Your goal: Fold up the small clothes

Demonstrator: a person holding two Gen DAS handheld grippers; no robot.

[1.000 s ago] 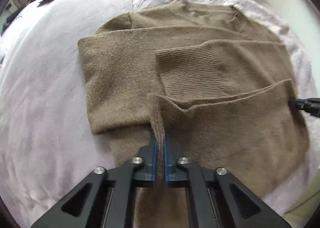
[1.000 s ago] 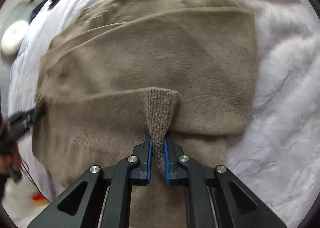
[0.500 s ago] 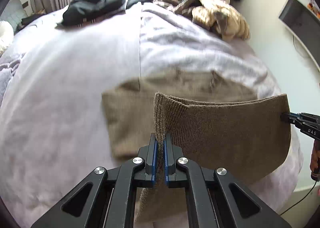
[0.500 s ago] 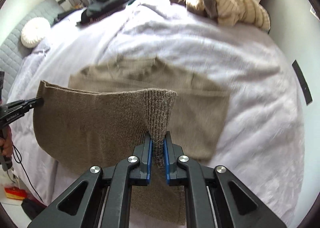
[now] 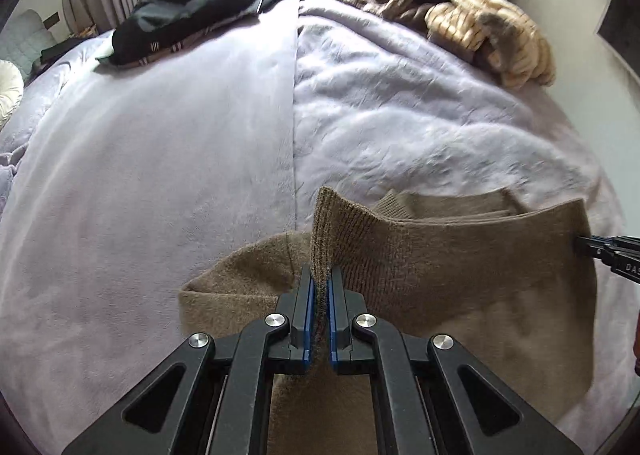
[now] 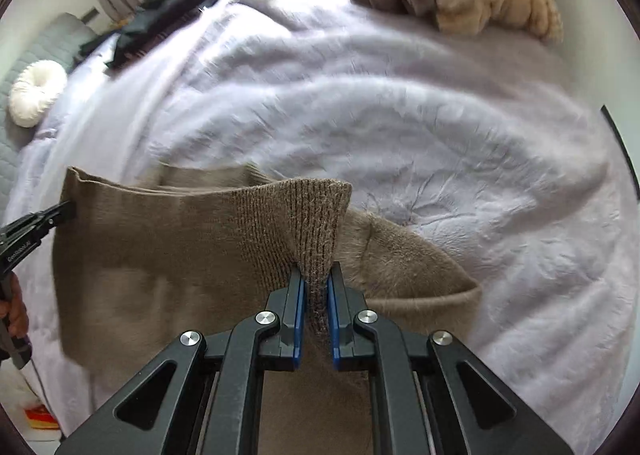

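1. Your left gripper (image 5: 319,283) clamps one corner of the brown sweater's (image 5: 460,287) ribbed hem.
2. Your right gripper (image 6: 316,285) pinches the other corner (hem stretched between them).
3. The sweater hangs lifted above the lilac blanket (image 5: 160,175), its lower part resting there.

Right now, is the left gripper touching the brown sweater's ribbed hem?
Touching. In the left wrist view the left gripper is shut on the ribbed hem of the brown sweater, knit pinched between both blue pads.
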